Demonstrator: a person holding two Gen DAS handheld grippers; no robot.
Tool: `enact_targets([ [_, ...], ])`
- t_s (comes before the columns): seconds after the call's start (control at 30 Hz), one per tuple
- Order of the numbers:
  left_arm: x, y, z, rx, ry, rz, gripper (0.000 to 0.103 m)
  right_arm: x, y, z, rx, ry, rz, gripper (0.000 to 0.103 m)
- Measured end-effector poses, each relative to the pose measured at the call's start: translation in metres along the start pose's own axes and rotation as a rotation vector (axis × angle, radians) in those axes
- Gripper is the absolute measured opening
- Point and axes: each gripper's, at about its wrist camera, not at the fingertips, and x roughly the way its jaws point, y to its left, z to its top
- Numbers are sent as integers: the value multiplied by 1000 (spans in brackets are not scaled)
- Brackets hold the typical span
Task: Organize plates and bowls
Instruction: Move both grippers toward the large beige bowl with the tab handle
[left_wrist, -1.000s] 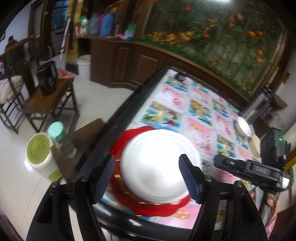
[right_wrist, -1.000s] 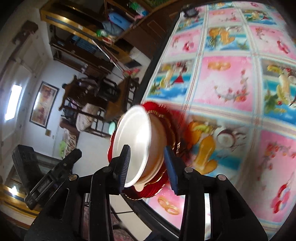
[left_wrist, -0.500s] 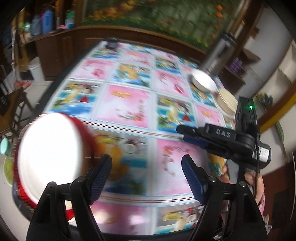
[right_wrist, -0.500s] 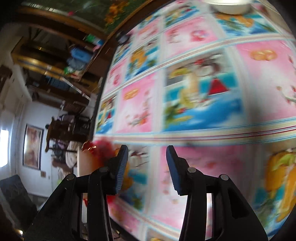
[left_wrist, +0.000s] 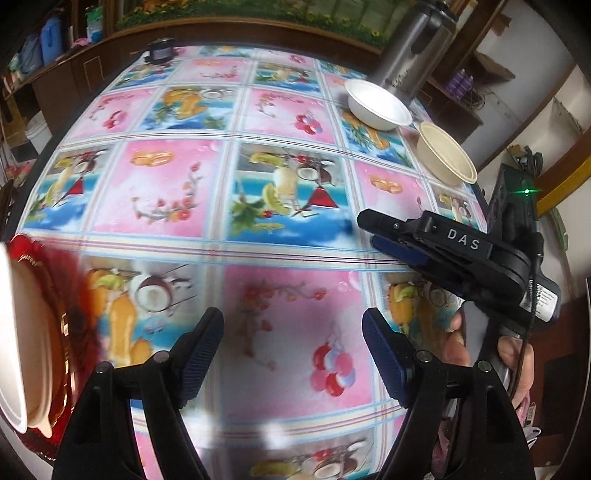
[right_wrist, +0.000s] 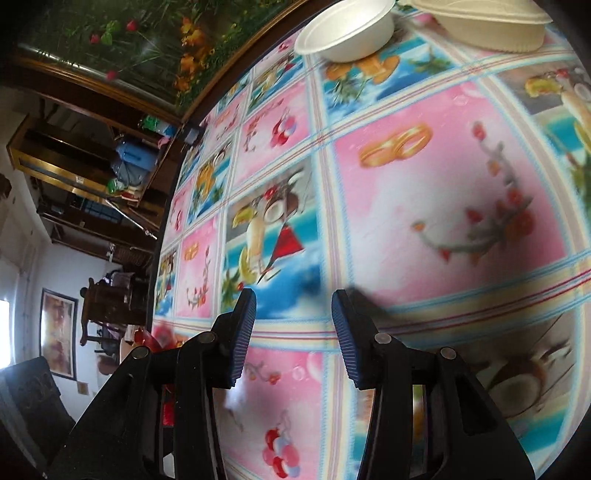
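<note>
Two bowls stand near the far right edge of the bench (left_wrist: 177, 192), just beside each other: a white bowl (left_wrist: 378, 105) and a beige bowl (left_wrist: 445, 158), both upright on the fruit-patterned tablecloth. The only readable writing is "DAS", in white on the black body of the right gripper (left_wrist: 369, 230), and only the left wrist view shows it, along with the green light on that device and the person's hand (left_wrist: 491, 354) on its handle. That view alone also shows a steel flask (left_wrist: 413, 48) behind the white bowl and, at the left edge of the bench, a stack of a white plate (left_wrist: 7, 332) and a beige plate on a red plate (left_wrist: 79, 295). The left gripper (left_wrist: 293, 349) hangs wide apart with nothing between its fingers. The right wrist view shows the right gripper's blue pads parted and empty, plus a framed picture (right_wrist: 59, 334) on the wall.
</note>
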Motion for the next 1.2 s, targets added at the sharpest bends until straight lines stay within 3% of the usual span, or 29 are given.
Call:
enact_targets([
  [0.47,32,-61,15,99,51,36,78,-61,-61,30,98,-122,18,43],
  [0.93,52,-119,38,239,14,93,78,-108,-99,50,112,-193,-10,42],
  [1.2,64,-147,67,274,-28,102,78,-141,-127,87,132,-260,-74,42],
])
